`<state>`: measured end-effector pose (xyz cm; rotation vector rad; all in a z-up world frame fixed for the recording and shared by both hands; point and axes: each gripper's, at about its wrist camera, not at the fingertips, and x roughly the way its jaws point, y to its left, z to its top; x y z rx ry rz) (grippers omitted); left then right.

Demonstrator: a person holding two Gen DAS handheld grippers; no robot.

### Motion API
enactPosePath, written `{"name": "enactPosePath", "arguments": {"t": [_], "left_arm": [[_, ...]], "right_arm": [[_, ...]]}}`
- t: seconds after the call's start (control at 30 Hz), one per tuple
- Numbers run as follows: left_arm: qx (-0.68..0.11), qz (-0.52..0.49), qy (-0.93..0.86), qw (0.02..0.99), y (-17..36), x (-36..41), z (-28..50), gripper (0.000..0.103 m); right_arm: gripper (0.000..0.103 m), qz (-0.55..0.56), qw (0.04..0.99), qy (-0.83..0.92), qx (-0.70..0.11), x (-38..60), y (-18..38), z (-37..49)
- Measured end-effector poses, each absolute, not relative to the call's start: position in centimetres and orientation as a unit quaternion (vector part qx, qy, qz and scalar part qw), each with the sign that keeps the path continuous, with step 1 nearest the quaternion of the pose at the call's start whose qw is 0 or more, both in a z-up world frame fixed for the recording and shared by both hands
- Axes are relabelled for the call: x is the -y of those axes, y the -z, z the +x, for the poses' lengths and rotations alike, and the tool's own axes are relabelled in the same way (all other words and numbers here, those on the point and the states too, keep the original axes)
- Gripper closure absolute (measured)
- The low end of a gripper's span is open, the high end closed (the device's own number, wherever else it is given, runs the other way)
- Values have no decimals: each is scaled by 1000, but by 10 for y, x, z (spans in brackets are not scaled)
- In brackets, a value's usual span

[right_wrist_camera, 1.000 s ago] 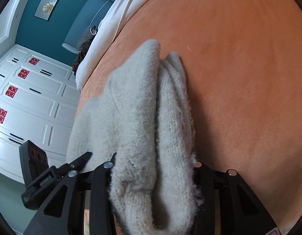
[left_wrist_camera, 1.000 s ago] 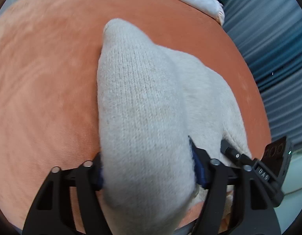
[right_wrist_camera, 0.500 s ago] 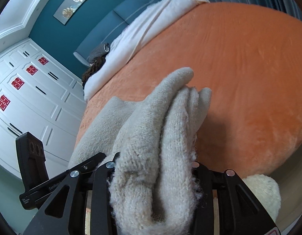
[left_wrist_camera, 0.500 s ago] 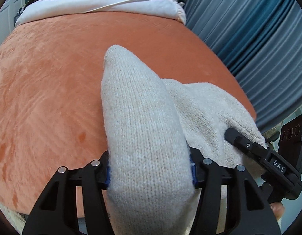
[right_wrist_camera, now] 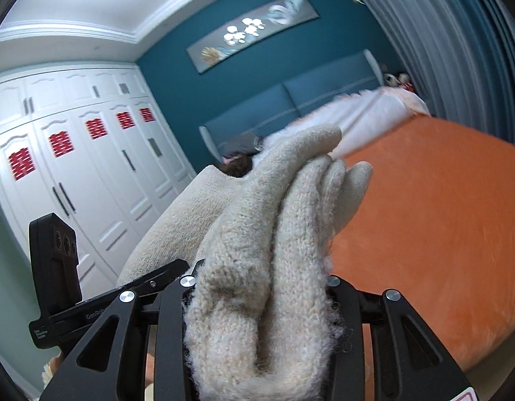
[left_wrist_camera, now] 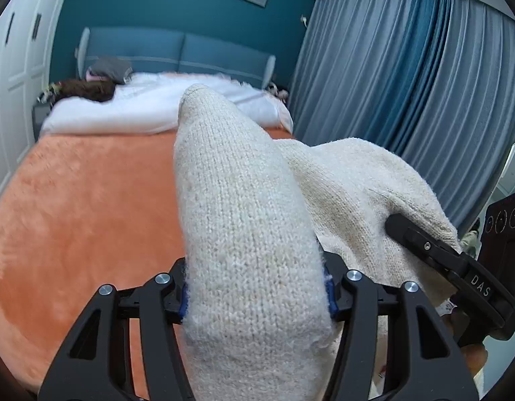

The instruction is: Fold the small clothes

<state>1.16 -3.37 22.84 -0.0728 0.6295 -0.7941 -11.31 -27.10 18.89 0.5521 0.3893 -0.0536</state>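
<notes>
Garment (left_wrist_camera: 244, 220): cream knitted wool-like cloth, matt, visible stitch rows, fuzzy loose fibres at the bunched edges (right_wrist_camera: 257, 300). Left gripper (left_wrist_camera: 255, 295) and right gripper (right_wrist_camera: 257, 295): black matt plastic-looking frames, shiny round metal fastener heads; blue pads on the left one. Bedspread (left_wrist_camera: 83, 200): orange plush cloth, short soft nap. Curtains (left_wrist_camera: 408, 77): blue-grey pleated fabric, slight sheen. Wardrobe doors (right_wrist_camera: 100, 183): white, smooth, painted-looking.

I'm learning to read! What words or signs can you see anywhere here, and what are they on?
"DAS": white letters on the black tongs arm seen from the left wrist.
"GenRob", cut off by the frame: on the black tongs arm in the right wrist view.
Small white print at that arm's end: too small to read.
Red double-happiness signs: on the white wardrobe doors.
</notes>
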Motion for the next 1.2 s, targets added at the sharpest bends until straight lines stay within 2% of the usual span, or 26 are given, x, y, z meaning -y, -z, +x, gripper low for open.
{"name": "enactPosePath", "arguments": {"t": [0.13, 0.23, 0.3, 0.37, 0.43, 0.47, 0.57, 0.63, 0.7, 0.77, 0.93, 0.97, 1.0, 1.03, 1.1, 1.2], "left_arm": [[-275, -31, 353, 894, -244, 0, 32, 47], [-290, -27, 325, 900, -213, -20, 62, 40], [-326, -26, 304, 895, -170, -30, 88, 27], [-385, -28, 264, 884, -104, -45, 113, 25], [-454, -14, 211, 866, -35, -61, 121, 28], [-472, -13, 198, 859, -16, -70, 118, 30], [-485, -51, 197, 850, 12, -97, 104, 28], [-483, -78, 200, 849, 12, -102, 106, 24], [-475, -102, 208, 849, 14, -107, 125, 13], [-473, -135, 216, 844, 19, -110, 144, 10], [-526, -223, 221, 790, 66, -116, 190, 9], [-539, -235, 221, 778, 75, -116, 195, 10], [-546, -248, 230, 766, 82, -115, 200, 20], [-550, -254, 240, 759, 84, -112, 201, 24], [-540, -236, 242, 771, 75, -106, 203, 39], [-501, -211, 266, 796, 38, -97, 198, 47]], "right_arm": [[66, 253, 950, -5, -185, 249, -195, -80], [59, 264, 940, -30, -215, 237, -160, -43], [52, 290, 918, -47, -267, 235, -98, -9], [50, 302, 886, -2, -351, 234, -20, 13], [51, 316, 846, 49, -426, 237, 42, 11], [52, 342, 829, 61, -438, 240, 64, -2], [49, 354, 831, 60, -425, 244, 72, -26], [42, 333, 838, 54, -429, 244, 63, -17], [33, 321, 843, 41, -430, 246, 54, 5], [26, 317, 843, 28, -434, 241, 58, 27], [26, 344, 797, 12, -497, 233, 107, 88], [27, 357, 784, 6, -508, 231, 120, 93], [41, 373, 772, -2, -515, 229, 132, 98], [54, 388, 767, -17, -510, 226, 137, 102], [69, 368, 782, -14, -502, 222, 126, 106], [73, 333, 825, -33, -455, 216, 77, 109]]}}
